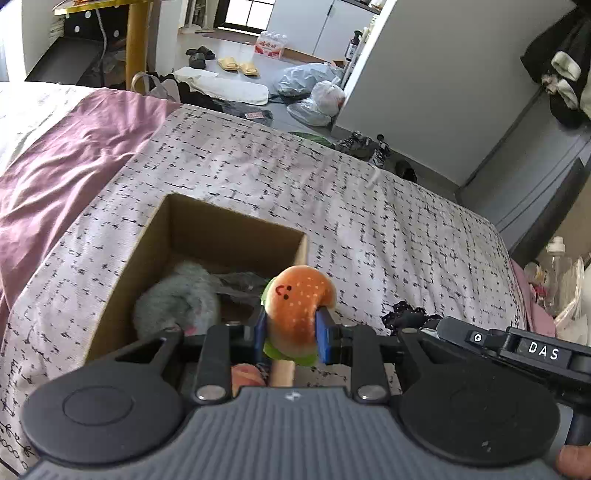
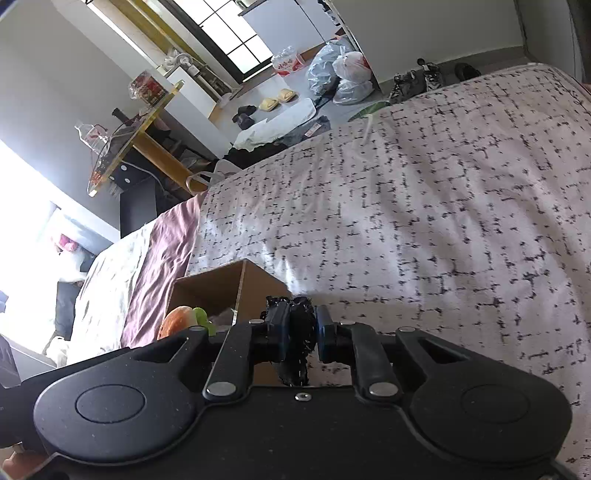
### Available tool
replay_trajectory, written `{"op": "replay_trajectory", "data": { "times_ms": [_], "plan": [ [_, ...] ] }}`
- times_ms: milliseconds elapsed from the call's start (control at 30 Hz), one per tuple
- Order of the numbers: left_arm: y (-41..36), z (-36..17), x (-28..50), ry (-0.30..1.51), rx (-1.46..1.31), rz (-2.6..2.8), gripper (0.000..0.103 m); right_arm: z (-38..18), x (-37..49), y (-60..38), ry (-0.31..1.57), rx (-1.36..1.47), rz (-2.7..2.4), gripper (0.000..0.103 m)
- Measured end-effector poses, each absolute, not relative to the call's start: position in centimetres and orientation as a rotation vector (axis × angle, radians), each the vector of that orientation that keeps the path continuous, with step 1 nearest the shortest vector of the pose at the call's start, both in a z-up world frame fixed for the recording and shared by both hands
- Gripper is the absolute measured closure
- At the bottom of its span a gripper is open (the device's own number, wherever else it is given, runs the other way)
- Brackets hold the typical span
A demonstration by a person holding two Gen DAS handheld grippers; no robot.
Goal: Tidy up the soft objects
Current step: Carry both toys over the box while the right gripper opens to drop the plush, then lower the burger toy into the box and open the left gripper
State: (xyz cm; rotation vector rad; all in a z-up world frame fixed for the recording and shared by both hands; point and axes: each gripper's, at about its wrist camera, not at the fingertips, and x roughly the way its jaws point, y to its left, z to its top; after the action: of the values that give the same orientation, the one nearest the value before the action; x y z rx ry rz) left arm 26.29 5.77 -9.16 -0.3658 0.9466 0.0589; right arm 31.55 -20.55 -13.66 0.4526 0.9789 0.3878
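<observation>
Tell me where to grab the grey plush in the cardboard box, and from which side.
Grip the grey plush across its rounded, fluffy back, coming straight down through the open top of the cardboard box. The walls block any sideways approach, and the back is the broadest exposed part. The left gripper is shut on the burger plush, and the right gripper on a black lacy item, so release one first.

Bright daylight from blown-out window [image 2: 236, 33], soft shadows, strong fisheye edge warp, slight blur.

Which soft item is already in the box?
The grey fluffy plush lies inside the cardboard box; the burger plush and black lacy fabric are held in tools.
</observation>
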Motion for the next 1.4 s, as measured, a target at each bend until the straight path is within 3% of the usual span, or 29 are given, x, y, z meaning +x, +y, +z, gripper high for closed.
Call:
{"op": "replay_trajectory", "data": {
  "times_ms": [633, 700, 833, 1300, 1400],
  "plan": [
    [13.2, -10.1, 27.0, 0.94, -0.438, 0.124, 0.076, -13.0, 33.6, -11.7, 0.998, 0.396, 0.442, 0.087],
    [13.8, -10.1, 27.0, 0.939, -0.441, 0.129, 0.076, -13.2, 33.7, -10.8, 1.012, 0.385, 0.445, 0.083],
    [14.9, -10.4, 27.4, 0.941, -0.451, 0.141, 0.076, -14.0, 33.8, -9.9, 1.035, 0.367, 0.411, 0.054],
    [15.3, -10.3, 30.3, 0.944, -0.429, 0.127, 0.074, -14.2, 33.8, -12.0, 1.046, 0.379, 0.333, 0.048],
    [15.2, -9.9, 30.9, 0.938, -0.425, 0.129, 0.066, -14.1, 33.6, -12.8, 1.043, 0.381, 0.321, 0.048]
  ]
}}
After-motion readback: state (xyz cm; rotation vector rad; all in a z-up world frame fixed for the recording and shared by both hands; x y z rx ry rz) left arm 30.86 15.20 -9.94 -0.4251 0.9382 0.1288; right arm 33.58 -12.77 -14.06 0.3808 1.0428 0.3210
